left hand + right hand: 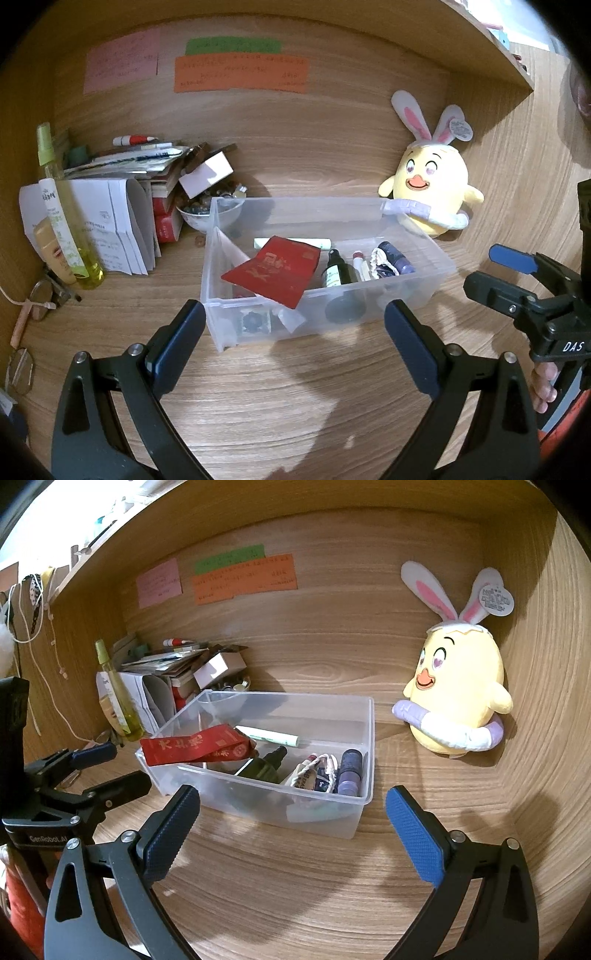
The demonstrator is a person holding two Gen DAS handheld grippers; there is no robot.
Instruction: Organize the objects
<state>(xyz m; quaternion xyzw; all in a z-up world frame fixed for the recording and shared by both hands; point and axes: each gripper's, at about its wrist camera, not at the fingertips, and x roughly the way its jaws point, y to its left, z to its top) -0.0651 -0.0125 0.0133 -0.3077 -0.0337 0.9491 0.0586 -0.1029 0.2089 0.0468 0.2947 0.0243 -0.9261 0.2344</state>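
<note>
A clear plastic bin stands on the wooden desk. In it lie a red envelope leaning on the rim, a dark green bottle, a white tube, a purple bottle and a small woven pouch. My left gripper is open and empty just in front of the bin; it also shows in the right wrist view. My right gripper is open and empty before the bin's right front; it also shows in the left wrist view.
A yellow chick plush with rabbit ears leans on the back wall at right. At left stand a yellow-green spray bottle, stacked papers and books, a small bowl and glasses. Sticky notes hang above.
</note>
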